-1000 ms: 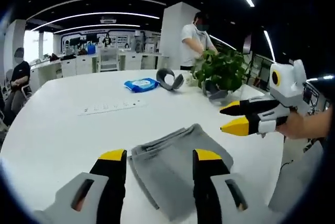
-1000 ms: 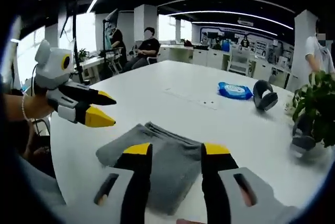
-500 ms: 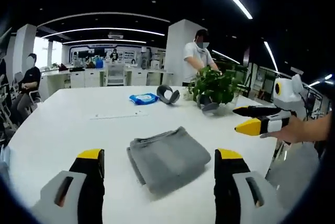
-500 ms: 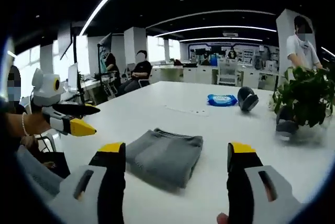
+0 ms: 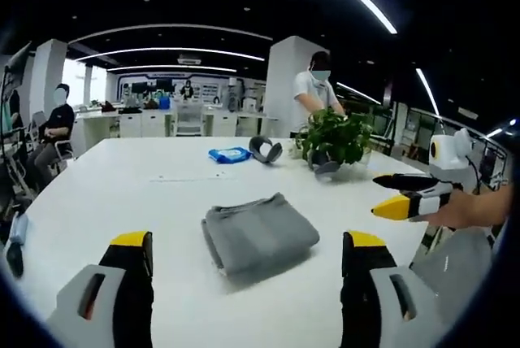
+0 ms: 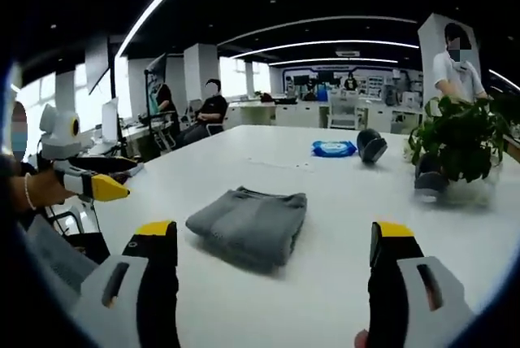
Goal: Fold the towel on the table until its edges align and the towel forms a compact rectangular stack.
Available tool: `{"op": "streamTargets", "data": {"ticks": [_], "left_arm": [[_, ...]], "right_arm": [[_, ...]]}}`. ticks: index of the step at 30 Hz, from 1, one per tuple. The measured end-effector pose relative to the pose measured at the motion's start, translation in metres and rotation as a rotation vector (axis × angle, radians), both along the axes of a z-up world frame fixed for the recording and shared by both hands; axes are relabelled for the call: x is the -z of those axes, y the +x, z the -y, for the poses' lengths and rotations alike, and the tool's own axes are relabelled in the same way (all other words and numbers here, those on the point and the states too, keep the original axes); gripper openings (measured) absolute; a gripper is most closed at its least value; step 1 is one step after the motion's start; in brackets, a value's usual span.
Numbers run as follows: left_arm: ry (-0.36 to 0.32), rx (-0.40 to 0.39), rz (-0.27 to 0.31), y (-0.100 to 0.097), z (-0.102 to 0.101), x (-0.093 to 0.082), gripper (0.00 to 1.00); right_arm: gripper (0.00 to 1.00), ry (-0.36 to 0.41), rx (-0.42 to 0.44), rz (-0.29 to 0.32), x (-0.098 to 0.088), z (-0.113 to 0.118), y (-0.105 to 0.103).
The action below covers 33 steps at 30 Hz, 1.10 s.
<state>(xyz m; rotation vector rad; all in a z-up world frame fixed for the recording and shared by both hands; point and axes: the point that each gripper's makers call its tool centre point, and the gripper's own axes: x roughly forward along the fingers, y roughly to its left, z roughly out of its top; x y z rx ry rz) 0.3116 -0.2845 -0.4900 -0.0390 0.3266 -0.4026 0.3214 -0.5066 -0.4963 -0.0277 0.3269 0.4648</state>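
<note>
**Towel folded; both claws clear of it**

The left claw (image 5: 244,283) hangs above the near part of the white bench (image 5: 106,193) with its yellow-tipped jaws spread wide and nothing between them. Ahead of it, in the middle of the bench, lies the grey towel (image 5: 258,234), a thick layered rectangle with its edges sitting close together and one rounded fold facing the camera. It appears compact, so the folding looks finished or very nearly so; at most a slight squaring of the layers might remain. Beyond it sit a blue packet (image 5: 230,154), a dark headset-like object (image 5: 265,149) and a potted plant (image 5: 333,137). The right claw (image 6: 272,271) is likewise parted and empty, held back from the towel, which rests untouched.
</note>
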Motion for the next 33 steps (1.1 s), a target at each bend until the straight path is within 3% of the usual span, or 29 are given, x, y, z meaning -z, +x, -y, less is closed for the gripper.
{"op": "streamTargets", "data": {"ticks": [11, 16, 17, 20, 25, 29, 33], "left_arm": [[-0.012, -0.030, 0.028, -0.003, -0.011, -0.005, 1.00], [-0.076, -0.062, 0.047, -0.002, -0.016, -0.011, 1.00], [-0.083, -0.058, 0.030, -0.003, -0.016, -0.010, 1.00], [-0.085, -0.073, 0.063, -0.004, -0.020, -0.015, 1.00], [-0.121, -0.087, 0.063, -0.008, -0.026, -0.020, 1.00], [-0.244, -0.067, 0.115, -0.010, -0.018, -0.043, 0.99], [-0.295, -0.039, 0.140, -0.011, -0.010, -0.060, 0.99]], "right_arm": [[0.99, -0.001, 0.018, 0.018, -0.002, 0.001, -0.009], [0.99, -0.010, 0.023, 0.047, -0.014, 0.002, -0.007], [0.99, -0.009, 0.022, 0.050, -0.016, 0.002, -0.006], [0.99, -0.012, 0.023, 0.057, -0.020, 0.002, -0.003], [0.99, -0.009, 0.014, 0.073, -0.027, -0.003, -0.002], [0.99, 0.019, 0.011, 0.101, -0.037, -0.010, -0.003], [0.99, 0.038, 0.004, 0.123, -0.048, -0.016, -0.004]]}}
